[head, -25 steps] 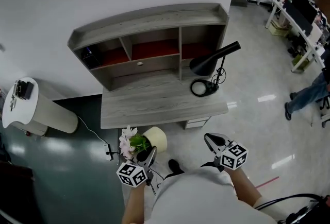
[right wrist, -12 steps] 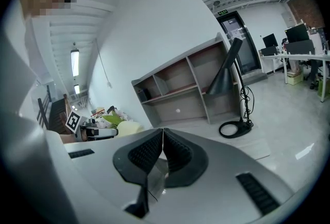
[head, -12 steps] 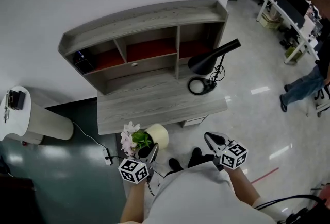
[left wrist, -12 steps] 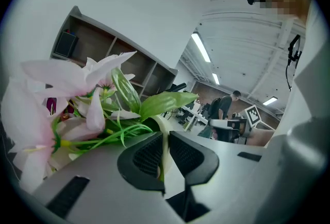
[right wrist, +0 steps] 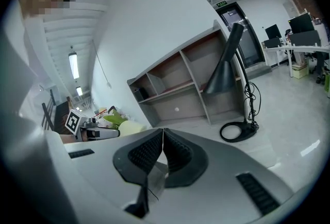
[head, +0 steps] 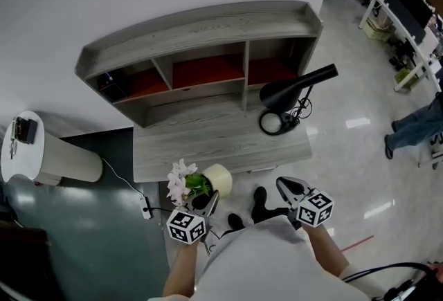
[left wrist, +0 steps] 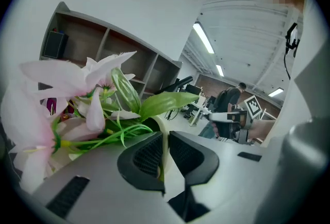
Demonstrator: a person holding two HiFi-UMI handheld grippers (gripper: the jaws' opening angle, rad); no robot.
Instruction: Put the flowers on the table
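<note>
The grey wood-grain table (head: 208, 144), with its red-backed shelf unit along the back, sits a little larger and closer in the head view than it did a second ago. I have stepped toward it, and my dark shoes (head: 259, 197) now show on the floor just short of its front edge. The black cone-shaded desk lamp (head: 297, 88) stands on the table's right end, so the bare stretch to the left and middle looks like the place to aim for.

The round cream pot (head: 220, 177) has come forward with me. It now hangs close to the table's front edge, but it is over the floor and not yet above the top. The pink-white flowers (head: 181, 178) with green leaves lean out of it to the left, tilted.

My left tongs (head: 206, 204) are pinched narrow on the pot's thin rim, with one jaw inside and one outside. My right tongs (head: 285, 185) are closed on nothing and held off to the side, well apart from the pot.

By my reckoning the carry is nearly done. What remains is to lift the pot over the edge, level it and set it down.
</note>
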